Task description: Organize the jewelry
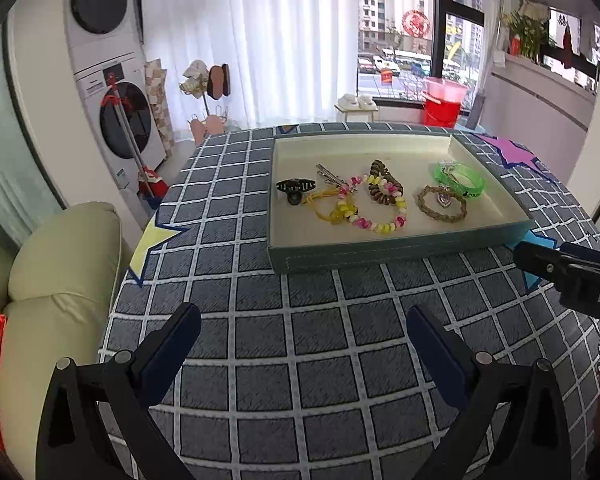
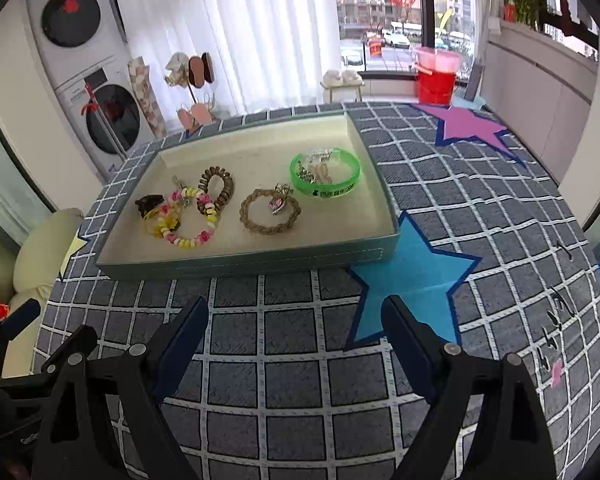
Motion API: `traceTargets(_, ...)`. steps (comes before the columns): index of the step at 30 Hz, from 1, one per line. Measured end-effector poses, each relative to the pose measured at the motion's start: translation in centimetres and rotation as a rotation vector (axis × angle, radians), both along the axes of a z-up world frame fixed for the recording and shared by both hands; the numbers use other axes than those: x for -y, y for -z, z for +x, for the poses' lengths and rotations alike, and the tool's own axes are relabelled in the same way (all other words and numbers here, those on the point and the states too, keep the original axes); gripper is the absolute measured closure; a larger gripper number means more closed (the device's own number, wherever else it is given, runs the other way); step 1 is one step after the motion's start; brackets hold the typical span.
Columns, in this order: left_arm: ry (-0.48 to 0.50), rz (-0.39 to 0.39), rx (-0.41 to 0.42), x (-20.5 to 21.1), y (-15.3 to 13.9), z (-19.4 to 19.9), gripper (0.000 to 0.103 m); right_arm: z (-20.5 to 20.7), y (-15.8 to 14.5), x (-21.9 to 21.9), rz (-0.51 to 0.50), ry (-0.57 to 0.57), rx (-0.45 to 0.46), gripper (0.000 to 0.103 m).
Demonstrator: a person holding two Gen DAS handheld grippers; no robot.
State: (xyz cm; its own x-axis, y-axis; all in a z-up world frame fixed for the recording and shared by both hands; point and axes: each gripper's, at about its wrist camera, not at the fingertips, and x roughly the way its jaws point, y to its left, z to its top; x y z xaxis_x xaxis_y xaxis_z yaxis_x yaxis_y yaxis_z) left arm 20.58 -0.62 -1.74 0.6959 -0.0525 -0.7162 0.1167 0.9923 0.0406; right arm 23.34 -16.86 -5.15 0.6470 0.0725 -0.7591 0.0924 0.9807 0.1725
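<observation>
Jewelry tray, blue star right view only

Bracelets in tray, seemingly.

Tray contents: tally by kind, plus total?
In the shallow grey-green tray:
Bracelets/bangles: 3 (translucent green bangle, braided tan cord bracelet, pink-yellow beaded bracelet)
Hair ties: 2 (brown spiral coil, yellow elastic)
Hair clips: 2 (black claw clip, silver metal clip)
Total: 7

green bangle lettering unreadable, silver pieces inside indistinct
</observation>
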Motion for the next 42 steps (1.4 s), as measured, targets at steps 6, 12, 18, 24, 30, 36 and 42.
traceTargets(6,-0.031,-0.009,0.065,-0.3,-0.3,-1.1,0.0,-1.8,-0.5,-0.3,-0.013,0.01,0.09,0.013)
traceTargets(12,-0.051,-0.004,0.122,-0.2,-0.5,-1.5,0.0,-3.0,-1.1,-0.5,-0.042,0.017,0.183,0.013)
traceTargets(18,-0.056,-0.021,0.126,0.2,-0.4,-1.3,0.0,-3.6,-1.3,-0.5,-0.055,0.022,0.239,0.013)
traceTargets(24,-0.053,-0.036,0.114,0.6,-0.4,-0.8,0.0,-3.8,-1.0,-0.2,-0.062,0.025,0.26,0.013)
traceTargets(30,-0.065,-0.041,0.115,0.4,-0.5,-0.2,0.0,-3.3,-0.9,-0.1,-0.071,0.023,0.249,0.013)
traceTargets(36,-0.068,-0.04,0.112,0.3,-0.6,0.3,0.0,-2.9,-0.8,-0.3,-0.066,0.017,0.236,0.013)
traceTargets(42,-0.067,-0.037,0.11,0.4,-0.7,0.3,0.0,-2.6,-0.9,-0.3,-0.063,0.015,0.222,0.013)
